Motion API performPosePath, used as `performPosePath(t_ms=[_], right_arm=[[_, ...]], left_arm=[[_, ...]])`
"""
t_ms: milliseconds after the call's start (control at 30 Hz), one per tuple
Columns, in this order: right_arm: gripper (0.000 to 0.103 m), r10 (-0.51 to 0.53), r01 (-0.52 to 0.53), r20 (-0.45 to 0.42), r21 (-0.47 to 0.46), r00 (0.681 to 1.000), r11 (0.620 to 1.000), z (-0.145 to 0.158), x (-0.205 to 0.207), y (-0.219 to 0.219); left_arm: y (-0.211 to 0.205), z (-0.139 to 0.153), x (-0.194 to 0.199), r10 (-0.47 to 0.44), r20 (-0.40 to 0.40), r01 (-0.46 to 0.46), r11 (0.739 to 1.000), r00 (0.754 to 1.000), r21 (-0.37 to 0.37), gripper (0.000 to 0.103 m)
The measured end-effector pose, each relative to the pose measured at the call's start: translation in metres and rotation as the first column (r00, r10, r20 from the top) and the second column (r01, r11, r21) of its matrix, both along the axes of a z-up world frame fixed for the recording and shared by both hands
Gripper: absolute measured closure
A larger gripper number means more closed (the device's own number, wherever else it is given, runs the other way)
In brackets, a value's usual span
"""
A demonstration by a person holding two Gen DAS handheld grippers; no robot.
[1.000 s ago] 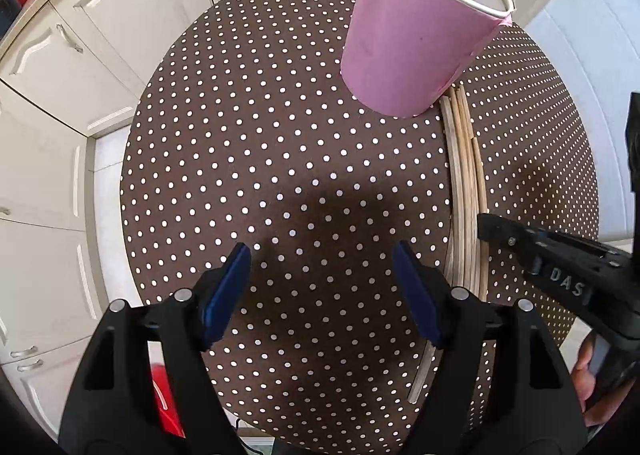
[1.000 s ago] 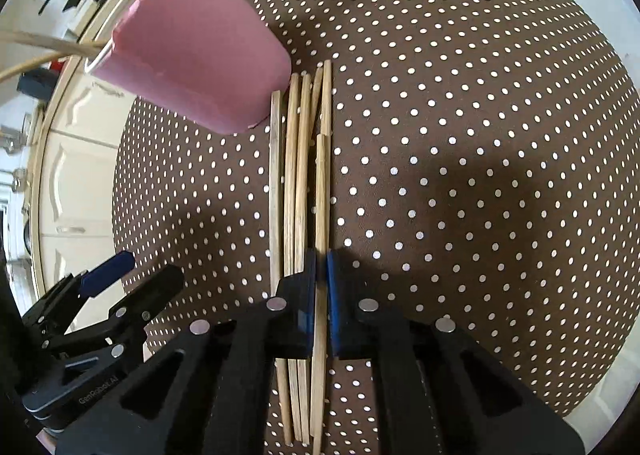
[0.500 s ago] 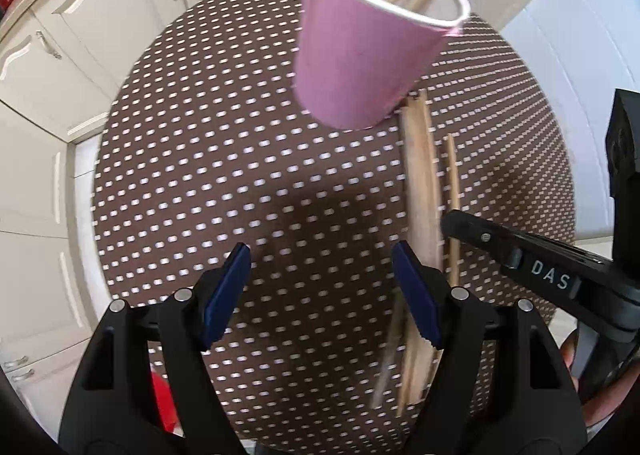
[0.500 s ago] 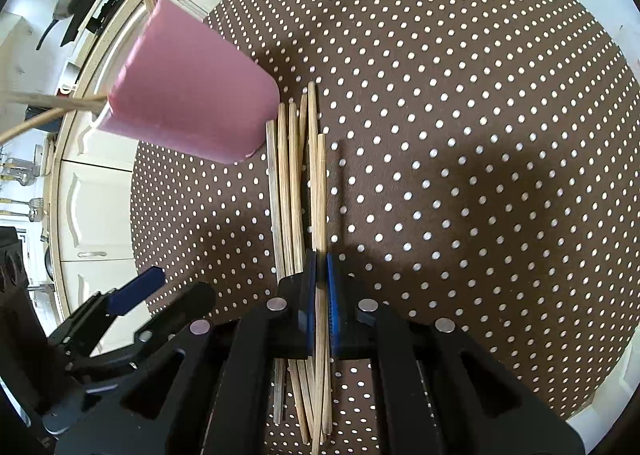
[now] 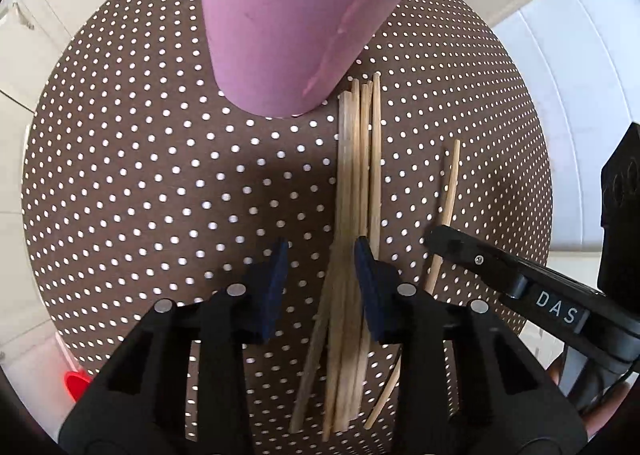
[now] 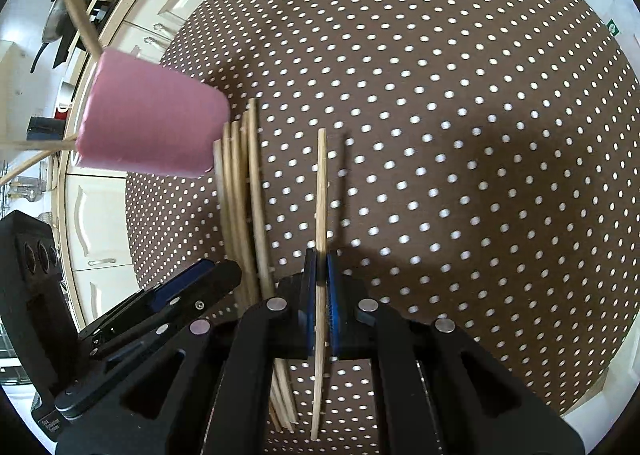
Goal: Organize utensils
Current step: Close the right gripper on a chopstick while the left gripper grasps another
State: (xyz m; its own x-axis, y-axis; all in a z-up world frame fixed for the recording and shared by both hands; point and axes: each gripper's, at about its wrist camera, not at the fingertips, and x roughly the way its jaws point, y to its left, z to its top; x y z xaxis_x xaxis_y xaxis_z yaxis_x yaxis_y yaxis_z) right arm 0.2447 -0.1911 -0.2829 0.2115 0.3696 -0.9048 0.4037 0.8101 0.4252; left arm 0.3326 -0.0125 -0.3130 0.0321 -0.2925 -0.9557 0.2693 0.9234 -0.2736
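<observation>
You worked over a round table (image 5: 140,175) in a brown cloth with white dots, with pale kitchen cabinets (image 6: 96,223) behind it. A pink cup (image 5: 288,27) stood at the far side, several wooden sticks (image 6: 76,7) leaning out of it. Just beside its base lay a bundle of chopsticks (image 5: 356,183), side by side on the cloth. Your left gripper (image 5: 322,281) hung partly open above the bundle's near end, gripping nothing. Your right gripper (image 6: 320,287) was clamped on a single chopstick (image 6: 321,191), apart from the bundle.

Cup (image 5: 296,23) on table (image 5: 140,175), chopsticks (image 5: 356,183) just right of it.
</observation>
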Motion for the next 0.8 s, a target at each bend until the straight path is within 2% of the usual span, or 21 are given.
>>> performPosePath(t_ms=[167, 300, 400, 433, 467, 600, 800], right_arm=[[0.099, 0.005, -0.005, 0.000, 0.017, 1.000, 1.000, 0.000, -0.002, -0.018], [0.099, 0.008, -0.008, -0.001, 0.026, 1.000, 1.000, -0.002, 0.000, -0.029], [0.099, 0.007, -0.007, -0.004, 0.027, 1.000, 1.000, -0.002, 0.014, -0.024], [0.099, 0.007, -0.007, -0.004, 0.028, 1.000, 1.000, -0.001, 0.014, -0.023], [0.099, 0.008, -0.008, -0.005, 0.030, 1.000, 1.000, -0.002, 0.015, -0.026], [0.099, 0.004, -0.004, -0.009, 0.032, 1.000, 0.999, -0.002, 0.018, -0.030], [0.099, 0.001, 0.000, -0.015, 0.026, 1.000, 1.000, -0.001, 0.011, -0.028]], left_arm=[[-0.018, -0.011, 0.003, 0.016, -0.001, -0.016, 0.999, 1.000, 0.029, 0.069], [-0.029, -0.015, 0.011, 0.052, -0.014, -0.052, 0.999, 0.999, 0.017, 0.070], [-0.014, -0.010, 0.019, 0.065, -0.028, -0.066, 0.998, 0.997, -0.002, 0.076], [-0.007, -0.008, 0.020, 0.075, -0.039, -0.076, 0.997, 0.996, -0.018, 0.085], [0.003, -0.010, 0.024, 0.086, -0.054, -0.088, 0.995, 0.995, -0.037, 0.089], [0.009, -0.010, 0.026, 0.087, -0.059, -0.089, 0.995, 0.994, -0.038, 0.089], [0.011, 0.004, 0.019, 0.059, -0.036, -0.062, 0.994, 0.998, -0.086, 0.089]])
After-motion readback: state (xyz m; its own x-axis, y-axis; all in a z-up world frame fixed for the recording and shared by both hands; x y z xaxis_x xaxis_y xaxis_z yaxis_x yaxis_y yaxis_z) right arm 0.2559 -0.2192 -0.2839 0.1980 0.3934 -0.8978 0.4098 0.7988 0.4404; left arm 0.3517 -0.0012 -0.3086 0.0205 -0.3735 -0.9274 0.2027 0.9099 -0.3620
